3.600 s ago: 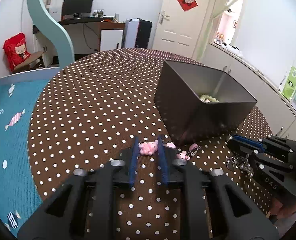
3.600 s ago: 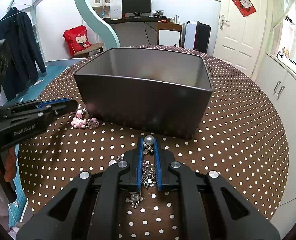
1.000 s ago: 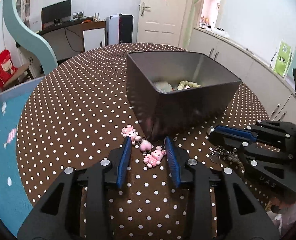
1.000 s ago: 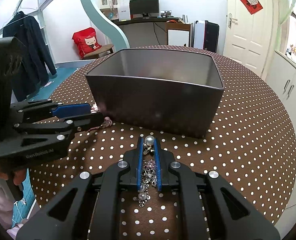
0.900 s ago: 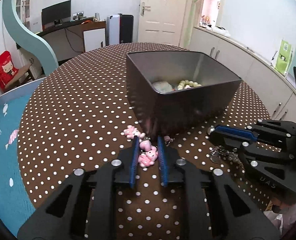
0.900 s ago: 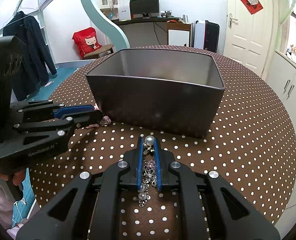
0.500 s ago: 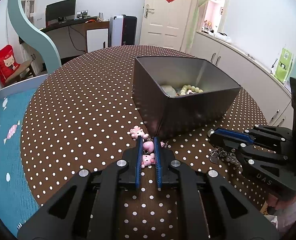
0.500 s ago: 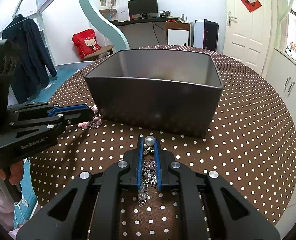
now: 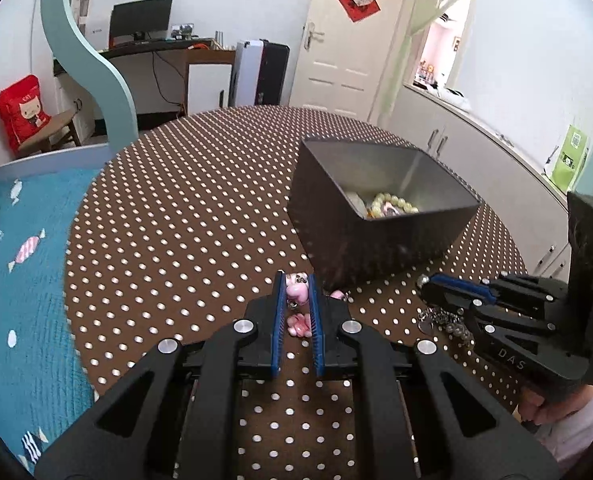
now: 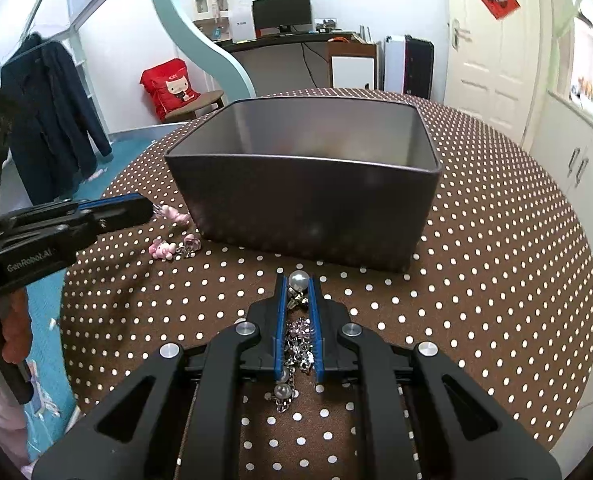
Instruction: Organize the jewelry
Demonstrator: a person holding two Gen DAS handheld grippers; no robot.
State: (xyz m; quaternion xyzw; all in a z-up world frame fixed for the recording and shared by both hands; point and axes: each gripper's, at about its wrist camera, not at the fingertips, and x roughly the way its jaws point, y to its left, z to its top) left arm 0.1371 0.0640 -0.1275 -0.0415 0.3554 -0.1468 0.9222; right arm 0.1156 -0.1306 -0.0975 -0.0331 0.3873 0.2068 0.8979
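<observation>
Left wrist view first: we had the left gripper [image 9: 297, 292] pinched on a pink charm bracelet with heart and kitty pendants [image 9: 297, 295], lifted a little off the brown polka-dot tablecloth [image 9: 168, 240], one charm dangling between the fingers. Just ahead stood the dark grey square metal bin [image 9: 360, 248], and inside it we could see a pale green bead bracelet [image 9: 392, 203] with another small piece, so we judged part of the sorting done. Off to the side, the right gripper [image 9: 423, 280] sat low near the bin's corner.

Right wrist view: we held the right gripper [image 10: 297, 280] clamped on a silver chain with pearl beads [image 10: 296, 334], its tail trailing onto the cloth. A pink kitty charm [image 10: 161, 249] lay on the table close to the bin's near corner, close to the left gripper [image 10: 152, 208]; whether it belonged to the held bracelet we could not tell. Both held pieces, as we judged, were left to drop in. The bin's wall rose straight in front, so each load needed lifting over its rim [image 10: 296, 157]; above it the way looked open, and the table edge lay well off.
</observation>
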